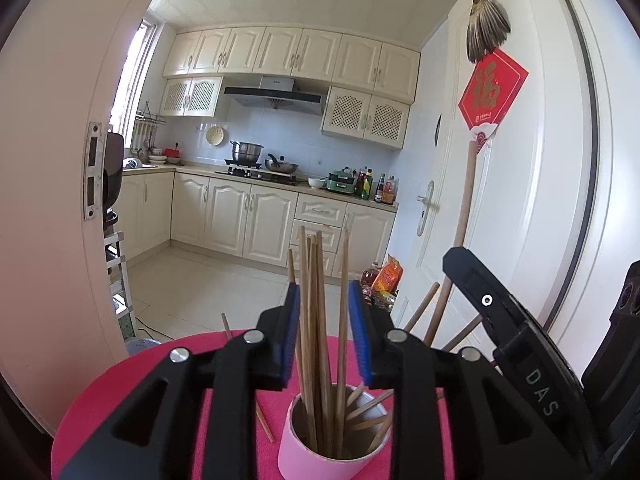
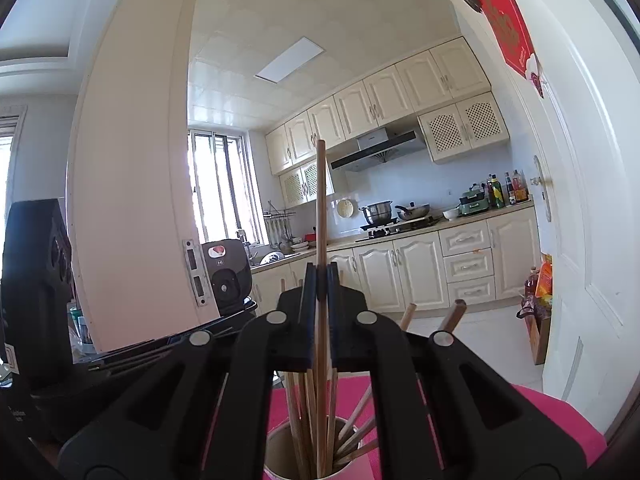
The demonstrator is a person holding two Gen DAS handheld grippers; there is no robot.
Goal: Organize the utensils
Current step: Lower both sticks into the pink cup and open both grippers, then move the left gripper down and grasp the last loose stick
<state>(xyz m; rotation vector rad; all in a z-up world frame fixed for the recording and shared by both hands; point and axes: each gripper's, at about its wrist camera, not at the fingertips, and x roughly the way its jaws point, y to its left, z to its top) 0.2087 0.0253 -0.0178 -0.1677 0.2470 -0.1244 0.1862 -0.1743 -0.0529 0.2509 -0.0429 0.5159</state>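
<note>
A pink cup (image 1: 304, 460) stands on the pink tabletop (image 1: 120, 392) with several wooden chopsticks (image 1: 316, 320) upright in it. My left gripper (image 1: 324, 292) is open, its blue pads on either side of the standing chopsticks without pressing them. In the right wrist view my right gripper (image 2: 320, 280) is shut on a single chopstick (image 2: 320, 200). That chopstick rises well above the jaws, and its lower end reaches down into the cup (image 2: 280, 452). The right gripper's black body (image 1: 520, 340) shows to the right in the left wrist view.
Loose chopsticks (image 1: 265, 420) lie on the tabletop left of the cup; others (image 1: 424, 312) lean out to the right. A white door (image 1: 500, 200) stands close on the right, a door edge (image 1: 92, 172) on the left. A black device (image 2: 36, 280) sits at the left edge.
</note>
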